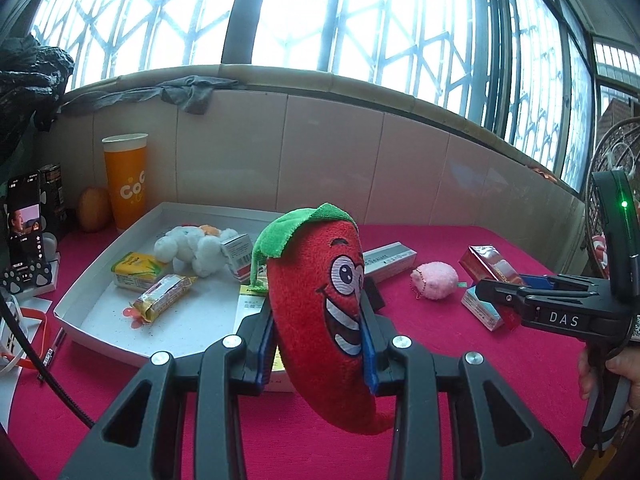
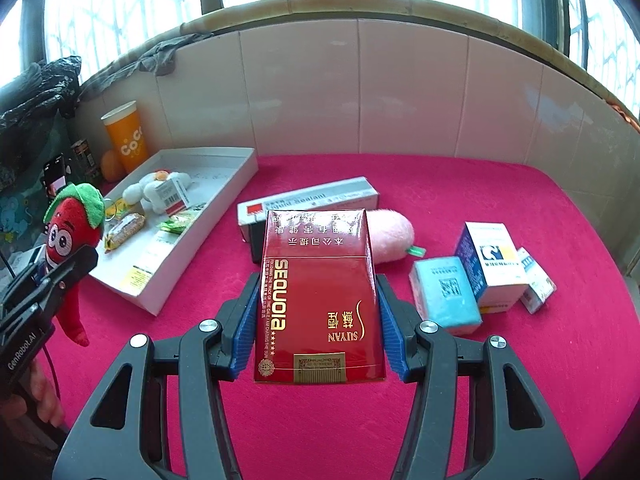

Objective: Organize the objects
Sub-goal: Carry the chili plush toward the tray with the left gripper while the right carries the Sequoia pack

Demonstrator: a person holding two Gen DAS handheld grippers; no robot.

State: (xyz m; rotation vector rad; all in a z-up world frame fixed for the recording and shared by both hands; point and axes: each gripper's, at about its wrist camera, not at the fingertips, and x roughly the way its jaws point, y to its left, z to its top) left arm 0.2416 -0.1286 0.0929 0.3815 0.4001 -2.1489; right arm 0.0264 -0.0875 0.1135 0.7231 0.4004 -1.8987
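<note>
A red chili plush (image 1: 316, 280) with a green cap and a cartoon face hangs above the pink cloth, and my left gripper (image 1: 318, 356) is shut on its middle. In the right wrist view the same chili plush (image 2: 72, 220) and left gripper (image 2: 68, 270) show at the far left, beside the white tray (image 2: 208, 240). My right gripper (image 2: 319, 324) is shut on a red cigarette box (image 2: 320, 280), held flat above the cloth. The left wrist view shows that right gripper (image 1: 494, 300) at the right with the red box (image 1: 486, 264).
The white tray (image 1: 104, 340) holds a white plush (image 1: 188, 250), a yellow box (image 1: 136, 274), a snack bar (image 1: 164, 298) and small cartons. On the cloth lie a pink plush (image 2: 388, 236), a long grey box (image 2: 308, 200), a blue box (image 2: 446, 296) and white cartons (image 2: 492, 264). An orange cup (image 1: 126, 180) and phone (image 1: 24, 216) stand far left.
</note>
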